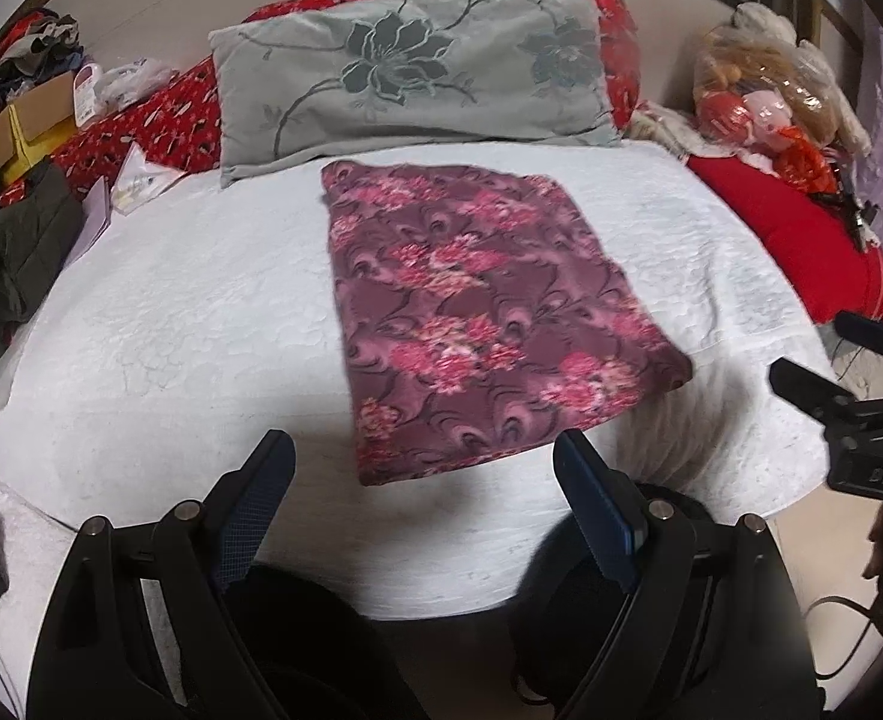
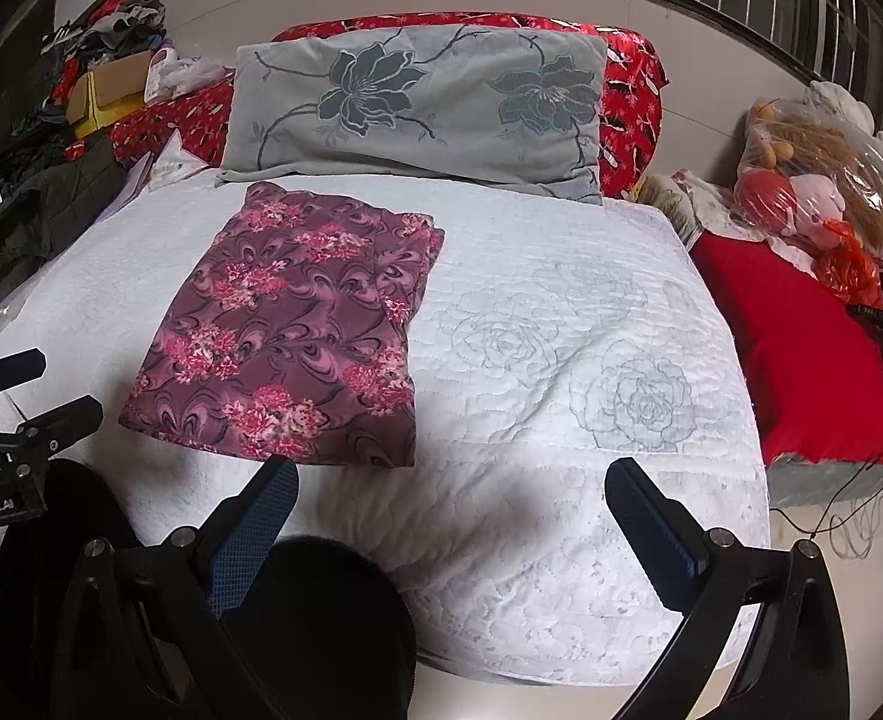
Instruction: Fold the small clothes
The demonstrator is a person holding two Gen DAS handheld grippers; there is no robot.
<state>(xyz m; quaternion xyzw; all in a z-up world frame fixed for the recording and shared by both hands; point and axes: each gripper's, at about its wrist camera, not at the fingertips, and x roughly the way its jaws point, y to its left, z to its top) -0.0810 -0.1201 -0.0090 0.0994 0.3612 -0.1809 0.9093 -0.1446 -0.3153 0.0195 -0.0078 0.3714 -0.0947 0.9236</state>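
Garment: a purple cloth with pink flowers, folded into a flat rectangle with stacked layers showing along its right side in the right wrist view. It lies on the bed, left of the middle in the right wrist view; its far edge is just short of the pillow and its near edge close to the bed's near edge.
Bed: a white quilted cover with faint stitched roses, bare to the right of the garment.
Left gripper: above the near edge of the bed, just in front of the garment's near edge; jaws wide apart, nothing between them, not touching the cloth. It also shows at the left edge of the right wrist view.
Right gripper: above the near edge of the bed, to the right of the garment's near right corner; jaws wide apart and empty. It also shows at the right edge of the left wrist view.
Pillow: grey with dark flowers, at the head of the bed, leaning on red patterned bedding.
Right of the bed: a red cushion and a clear bag of plush toys.
Left of the bed: dark clothing and a cardboard box among piled clutter.
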